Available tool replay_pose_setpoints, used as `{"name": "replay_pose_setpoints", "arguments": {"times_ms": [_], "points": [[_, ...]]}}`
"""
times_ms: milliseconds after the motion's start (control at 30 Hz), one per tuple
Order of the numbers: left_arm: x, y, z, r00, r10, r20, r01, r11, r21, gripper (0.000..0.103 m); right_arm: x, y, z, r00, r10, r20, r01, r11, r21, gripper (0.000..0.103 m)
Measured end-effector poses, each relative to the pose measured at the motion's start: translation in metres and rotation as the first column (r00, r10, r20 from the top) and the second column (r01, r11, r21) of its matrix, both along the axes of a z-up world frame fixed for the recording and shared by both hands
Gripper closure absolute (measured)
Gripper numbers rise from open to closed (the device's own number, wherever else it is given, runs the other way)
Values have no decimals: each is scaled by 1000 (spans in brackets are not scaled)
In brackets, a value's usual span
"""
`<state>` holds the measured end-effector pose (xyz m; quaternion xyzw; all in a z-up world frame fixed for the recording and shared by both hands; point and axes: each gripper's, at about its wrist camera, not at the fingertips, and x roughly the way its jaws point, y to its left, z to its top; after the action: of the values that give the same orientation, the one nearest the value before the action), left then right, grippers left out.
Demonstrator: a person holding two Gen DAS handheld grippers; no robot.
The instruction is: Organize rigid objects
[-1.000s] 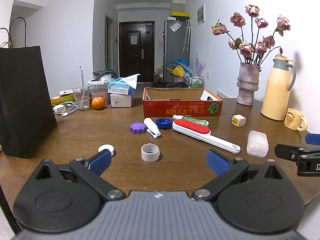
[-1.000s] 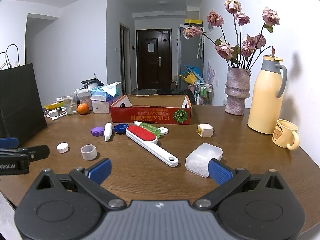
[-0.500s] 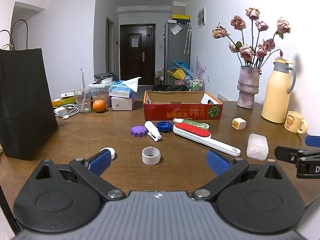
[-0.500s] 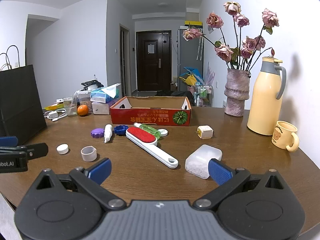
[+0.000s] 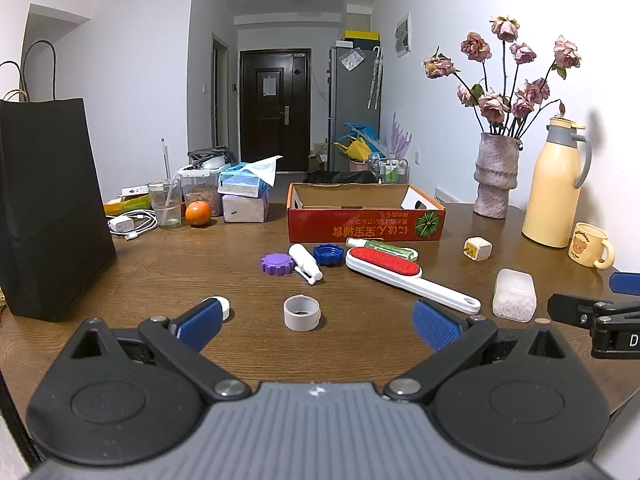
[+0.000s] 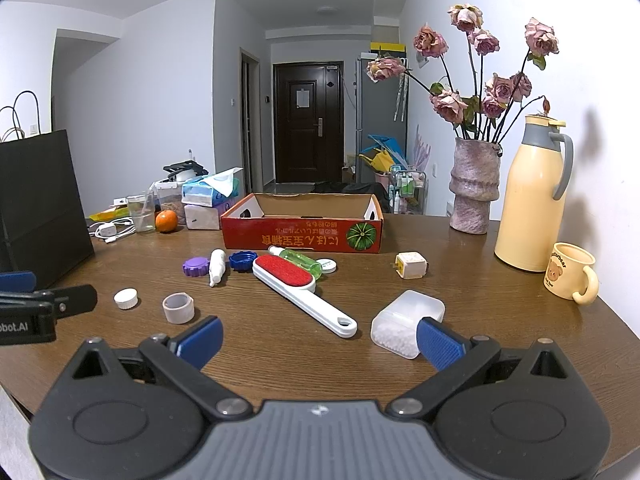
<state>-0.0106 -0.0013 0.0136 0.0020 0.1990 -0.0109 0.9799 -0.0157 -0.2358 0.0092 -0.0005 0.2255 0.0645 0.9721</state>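
I hold both tongs, left (image 5: 314, 322) and right (image 6: 318, 338), spread wide and empty above the worktop (image 5: 160, 264). Loose items lie before the box (image 5: 366, 229); next, I'd close on the ring (image 5: 301, 312).

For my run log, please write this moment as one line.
left gripper: open, empty | right gripper: open, empty | red cardboard box: nothing visible inside | lint brush, tape roll: on table

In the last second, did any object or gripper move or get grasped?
Both grippers have come a little nearer to the table's items: the left gripper toward the grey ring, the right gripper toward the translucent box. Both stay open and empty. No object moved.
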Motion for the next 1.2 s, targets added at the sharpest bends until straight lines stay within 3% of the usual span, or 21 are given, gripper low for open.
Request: {"name": "replay_pose_setpoints", "arguments": {"times_ms": [833,1033,1200], "points": [[10,8,-2,1000,17,7,-17,1000,-14,0,9,0,0,1000,-5,-4,5,1000,-6,0],[20,15,-6,1000,14,5,-14,999,-50,0,19,0,-6,1000,-7,-10,7,1000,-14,0],[35,19,-11,999,31,-14,-32,999,-35,0,30,-1,-11,1000,-10,-13,10,1000,-21,0]]}}
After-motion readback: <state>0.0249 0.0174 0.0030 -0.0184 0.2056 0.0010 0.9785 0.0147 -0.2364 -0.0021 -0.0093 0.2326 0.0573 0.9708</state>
